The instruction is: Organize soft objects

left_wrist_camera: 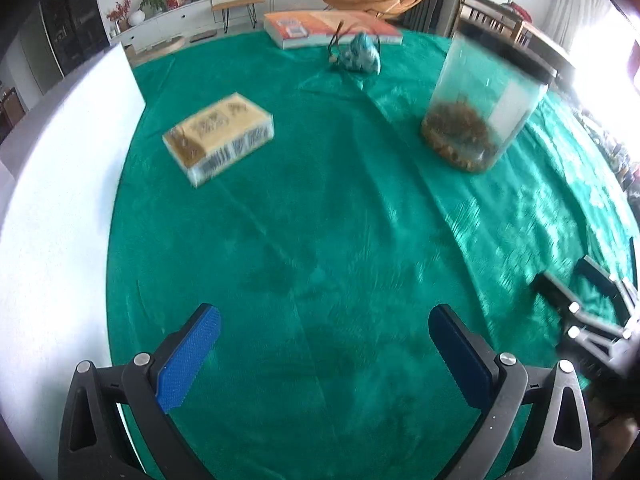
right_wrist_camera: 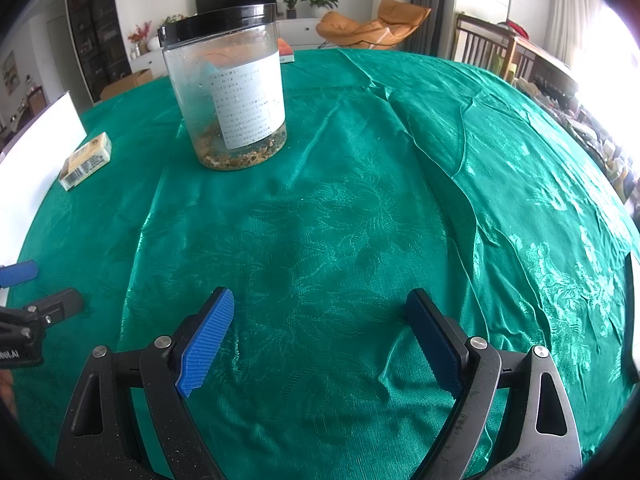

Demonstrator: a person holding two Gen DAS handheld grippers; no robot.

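Board [left_wrist_camera: 60,184], white, standing along the left edge of the green cloth [left_wrist_camera: 320,240]. Lying near it, well apart from the rest: small yellow box [left_wrist_camera: 219,139], flat on the cloth. Hovering low in the foreground, jaws spread wide and gripping nothing: left gripper [left_wrist_camera: 324,320]. Resting far back at centre, on the cloth just in front of a large book [left_wrist_camera: 332,28]: teal soft toy [left_wrist_camera: 360,54], blurred, shape not resolvable. Standing upright to the right: clear jar [right_wrist_camera: 228,92], black-lidded, white-labelled, holding brownish bits at the bottom. Hovering over bare cloth at far right, nearer than the jar, jaws likewise spread and gripping nothing: right gripper [right_wrist_camera: 320,304].
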